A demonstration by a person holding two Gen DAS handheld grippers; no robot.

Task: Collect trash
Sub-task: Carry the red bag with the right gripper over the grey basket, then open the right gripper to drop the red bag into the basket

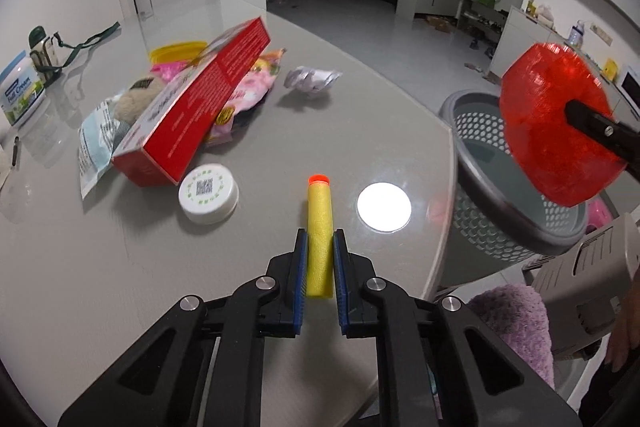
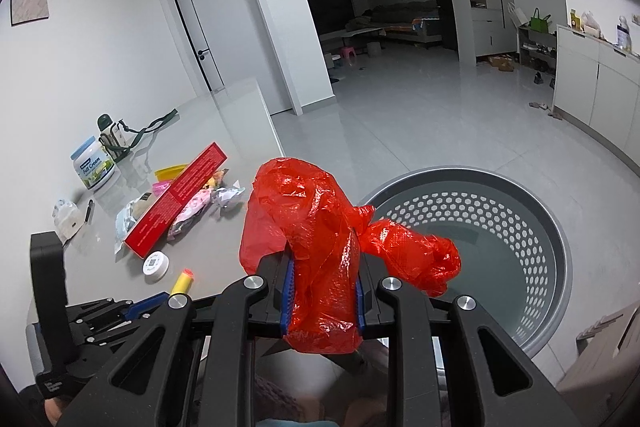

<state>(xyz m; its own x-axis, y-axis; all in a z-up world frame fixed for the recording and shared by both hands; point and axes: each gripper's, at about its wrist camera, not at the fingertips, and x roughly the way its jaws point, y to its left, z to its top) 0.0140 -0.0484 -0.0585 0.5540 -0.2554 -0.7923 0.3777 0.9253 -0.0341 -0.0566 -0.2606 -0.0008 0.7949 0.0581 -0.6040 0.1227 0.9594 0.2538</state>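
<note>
Lit from overhead, with a round white glare spot (image 1: pixel 384 207) on the glossy grey table (image 1: pixel 160 287) and soft short shadows under the clutter. Dim and murky in the far room (image 2: pixel 384 19) beyond the doorway. Heavily bowed by the fisheye, with black vignette corners, and slightly smeared on the red bag (image 1: pixel 556 123) near the edge.

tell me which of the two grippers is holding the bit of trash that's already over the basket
The right gripper, clamped on the red plastic bag beside and above the grey perforated basket. The left gripper holds a yellow foam dart above the table.
</note>
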